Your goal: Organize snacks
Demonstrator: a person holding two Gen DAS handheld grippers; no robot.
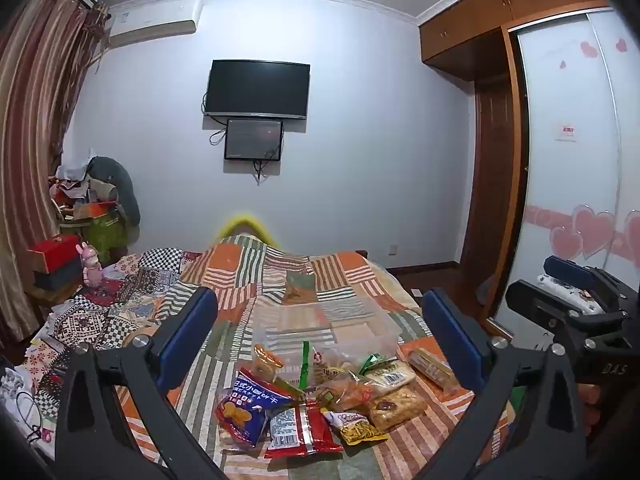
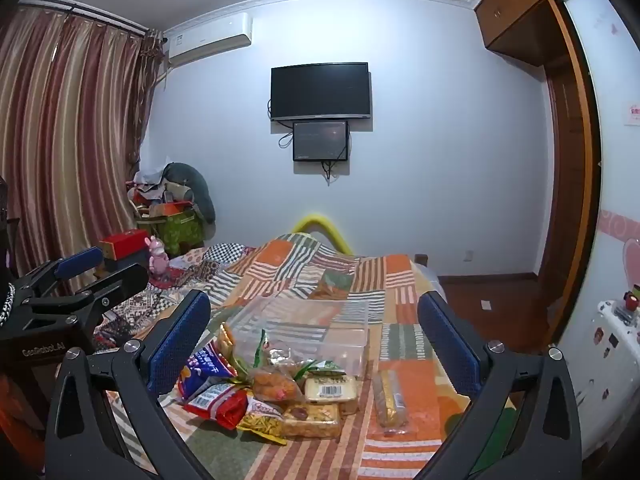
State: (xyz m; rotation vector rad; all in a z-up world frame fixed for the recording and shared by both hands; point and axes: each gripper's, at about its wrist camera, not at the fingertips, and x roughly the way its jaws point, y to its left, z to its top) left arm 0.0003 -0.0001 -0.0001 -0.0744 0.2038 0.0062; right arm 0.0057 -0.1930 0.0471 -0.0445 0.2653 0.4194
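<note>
A heap of snack packets lies on a patchwork bedspread [image 1: 320,280]: a blue biscuit bag [image 1: 244,410], a red packet [image 1: 298,430], a yellow strip-snack packet [image 1: 358,428] and a clear-wrapped cake [image 1: 396,402]. A long wrapped bar [image 2: 390,398] lies apart to the right. Just behind the heap stands a clear plastic box [image 2: 308,326]. My left gripper [image 1: 320,336] hovers open above the heap, nothing between its blue pads. My right gripper [image 2: 316,338] is open too, above the same heap. Each gripper shows at the edge of the other's view: the right gripper [image 1: 576,292], the left gripper [image 2: 92,270].
A wardrobe with sliding doors [image 1: 576,160] stands on the right. Boxes and a pink toy [image 1: 92,266] crowd the bed's far left by the curtain [image 2: 68,140]. A television [image 1: 258,88] hangs on the far wall. A white appliance [image 2: 608,360] sits at the right.
</note>
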